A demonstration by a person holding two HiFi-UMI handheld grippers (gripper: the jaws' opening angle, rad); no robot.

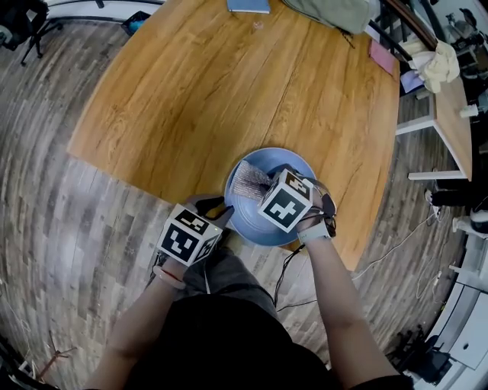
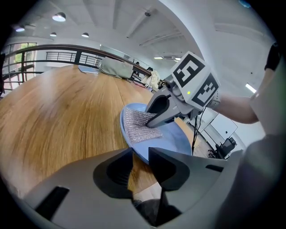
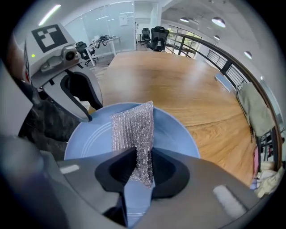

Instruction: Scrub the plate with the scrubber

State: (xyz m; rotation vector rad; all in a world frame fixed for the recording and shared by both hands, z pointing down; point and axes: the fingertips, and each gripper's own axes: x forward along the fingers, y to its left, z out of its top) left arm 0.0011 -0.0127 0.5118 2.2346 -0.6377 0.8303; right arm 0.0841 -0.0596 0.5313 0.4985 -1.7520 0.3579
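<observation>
Though on the plate, scrubber inside right gripper.

Lower end of scrubber hidden between jaws of right hand-held gripper. Head view: its marker cube covers those jaws and part of plate. Plate's near rim hidden behind left hand-held gripper. Blue item and grey bag on bench cut off at top edge.

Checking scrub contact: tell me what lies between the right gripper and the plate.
The scrubber: the right gripper pinches it, and its free end lies on the plate. The right gripper view shows this.
</observation>
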